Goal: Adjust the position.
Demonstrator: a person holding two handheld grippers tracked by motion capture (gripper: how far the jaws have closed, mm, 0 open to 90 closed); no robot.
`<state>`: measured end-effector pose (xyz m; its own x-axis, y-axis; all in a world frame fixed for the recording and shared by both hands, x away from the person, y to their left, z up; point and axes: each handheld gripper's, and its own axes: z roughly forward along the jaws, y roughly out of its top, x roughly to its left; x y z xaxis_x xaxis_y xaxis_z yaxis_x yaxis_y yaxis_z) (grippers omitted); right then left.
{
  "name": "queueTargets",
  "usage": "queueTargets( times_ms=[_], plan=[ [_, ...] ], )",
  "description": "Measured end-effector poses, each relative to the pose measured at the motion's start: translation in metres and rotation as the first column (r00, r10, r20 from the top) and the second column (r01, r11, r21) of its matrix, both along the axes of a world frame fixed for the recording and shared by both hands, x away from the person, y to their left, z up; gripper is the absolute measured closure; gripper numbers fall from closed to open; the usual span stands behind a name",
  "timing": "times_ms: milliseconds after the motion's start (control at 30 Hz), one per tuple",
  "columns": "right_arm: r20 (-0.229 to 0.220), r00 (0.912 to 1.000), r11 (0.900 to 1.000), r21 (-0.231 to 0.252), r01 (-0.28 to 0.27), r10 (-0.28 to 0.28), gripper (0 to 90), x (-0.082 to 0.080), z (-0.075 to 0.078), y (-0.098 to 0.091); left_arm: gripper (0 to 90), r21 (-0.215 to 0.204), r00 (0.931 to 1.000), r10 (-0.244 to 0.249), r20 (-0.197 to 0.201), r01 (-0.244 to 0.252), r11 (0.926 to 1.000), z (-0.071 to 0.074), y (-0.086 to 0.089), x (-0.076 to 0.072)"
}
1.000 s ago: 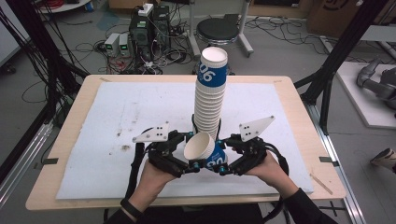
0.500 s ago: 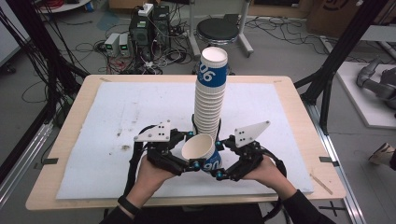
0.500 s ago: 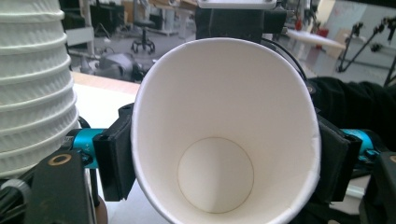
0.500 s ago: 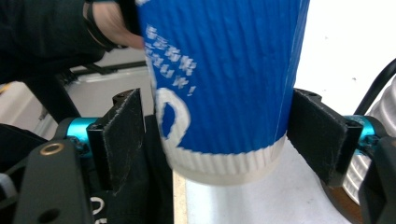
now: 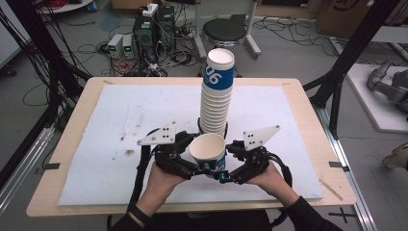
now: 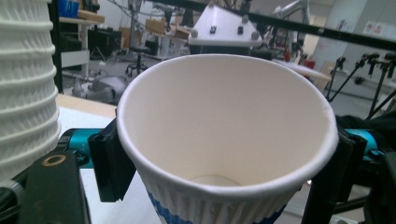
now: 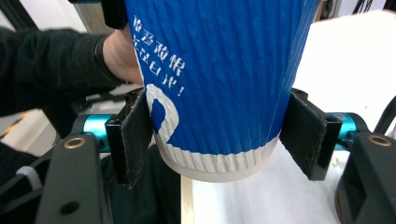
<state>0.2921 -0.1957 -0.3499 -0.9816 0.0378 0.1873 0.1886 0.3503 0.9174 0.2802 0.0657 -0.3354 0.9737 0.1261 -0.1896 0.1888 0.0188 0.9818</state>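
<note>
Clamping paper cup (image 5: 208,150) near base, right gripper (image 5: 226,174); left gripper (image 5: 201,168) clamped under rim.

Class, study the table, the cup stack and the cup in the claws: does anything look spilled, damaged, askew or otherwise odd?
Two things. The tall cup stack leans slightly instead of standing straight, and brown stains mark the white mat left of the hands. The held cup looks intact and empty.
</note>
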Motion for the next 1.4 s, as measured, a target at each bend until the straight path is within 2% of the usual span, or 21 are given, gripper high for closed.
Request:
queueTargets(
  times_ms=[133,233,300,400,467,500,633,767,867,967,1167,1400],
  plan=[
    [0.002,1.0000,0.9996,0.028,0.007,-0.007,29.7,-0.002,-0.002,-0.001,24.0,0.017,0.9999,-0.012,0.007,0.012,0.9998,0.003,-0.003,0.001],
    [0.006,0.9997,0.9992,0.034,0.022,-0.022,20.6,-0.004,-0.004,0.001,24.5,0.066,0.9995,-0.013,0.030,0.011,0.9977,0.006,-0.005,0.001],
    [-0.002,0.9997,0.9986,0.048,0.023,-0.023,20.6,-0.005,-0.004,0.004,24.9,0.084,0.9992,-0.026,0.032,0.023,0.9962,0.007,-0.007,0.002],
    [-0.007,0.9996,0.9982,0.053,0.029,-0.028,21.0,-0.004,-0.006,0.008,25.3,0.135,0.9985,-0.031,0.046,0.024,0.9905,0.011,-0.010,0.003],
    [-0.026,0.9996,0.9982,0.059,0.015,-0.013,26.0,-0.003,-0.007,0.009,25.3,0.152,0.9981,-0.044,0.044,0.036,0.9878,0.012,-0.012,0.003],
    [-0.019,0.9995,0.9980,0.057,0.026,-0.025,27.9,-0.002,-0.007,0.010,25.3,0.166,0.9976,-0.045,0.053,0.035,0.9855,0.013,-0.013,0.003],
    [-0.017,0.9998,0.9980,0.062,0.010,-0.009,28.5,-0.001,-0.008,0.009,20.7,0.143,0.9979,-0.028,0.059,0.019,0.9896,0.011,-0.013,0.002],
    [-0.021,0.9997,0.9963,0.085,0.013,-0.012,28.6,0.001,-0.007,0.007,10.4,0.101,0.9974,0.006,0.072,-0.013,0.9948,0.009,-0.006,-0.001],
    [-0.007,0.9995,0.9936,0.109,0.031,-0.030,28.7,0.001,-0.003,0.002,9.8,0.084,0.9974,0.013,0.070,-0.019,0.9963,0.006,0.002,-0.004],
    [0.002,0.9988,0.9899,0.133,0.048,-0.049,28.8,0.003,0.001,-0.004,9.9,0.078,0.9986,0.016,0.050,-0.020,0.9967,-0.001,0.007,-0.003],
    [0.003,0.9974,0.9829,0.170,0.070,-0.072,28.8,0.006,0.008,-0.010,9.9,0.129,0.9996,0.022,0.016,-0.024,0.9914,-0.016,0.000,-0.002],
    [-0.008,0.9970,0.9822,0.171,0.078,-0.078,28.8,0.005,0.009,-0.008,11.1,0.162,0.9996,0.027,-0.004,-0.026,0.9865,-0.023,-0.013,-0.001]
  ],
)
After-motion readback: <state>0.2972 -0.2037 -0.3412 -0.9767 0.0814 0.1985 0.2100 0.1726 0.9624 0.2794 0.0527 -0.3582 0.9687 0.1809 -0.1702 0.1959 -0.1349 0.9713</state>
